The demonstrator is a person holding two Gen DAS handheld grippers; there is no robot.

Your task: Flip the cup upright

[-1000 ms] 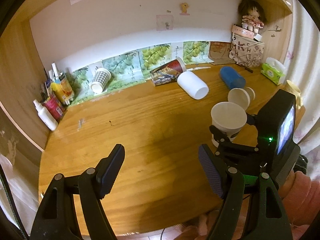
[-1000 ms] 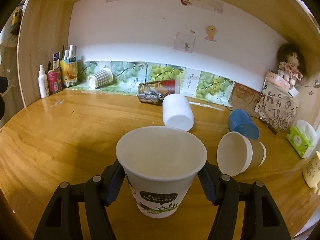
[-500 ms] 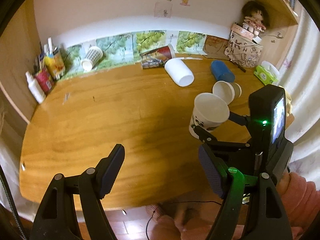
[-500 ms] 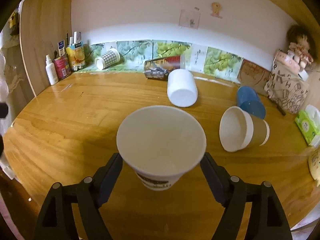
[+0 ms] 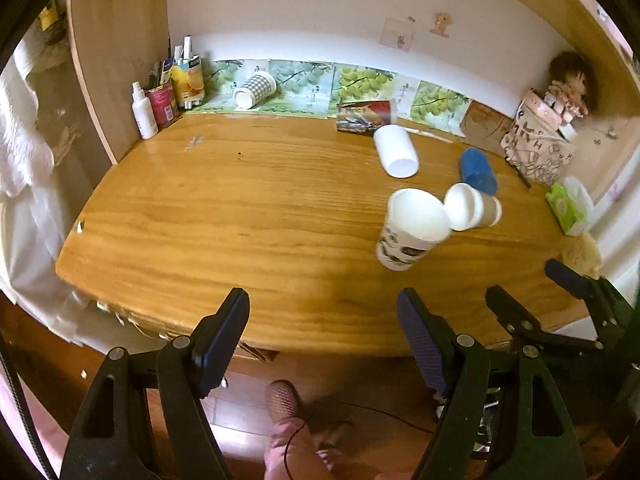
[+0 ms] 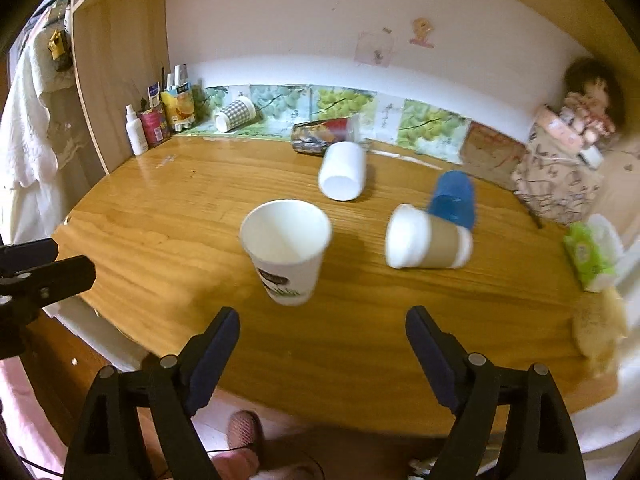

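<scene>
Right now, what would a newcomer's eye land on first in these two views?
The white paper cup standing upright, mouth up, near the front of the wooden table, ahead of the open right gripper, whose jaws have just been opening with nothing between them. Behind it several cups lie on their sides: a brown-sleeved cup, a blue cup and a plain white cup. The left gripper is open and empty too.
</scene>
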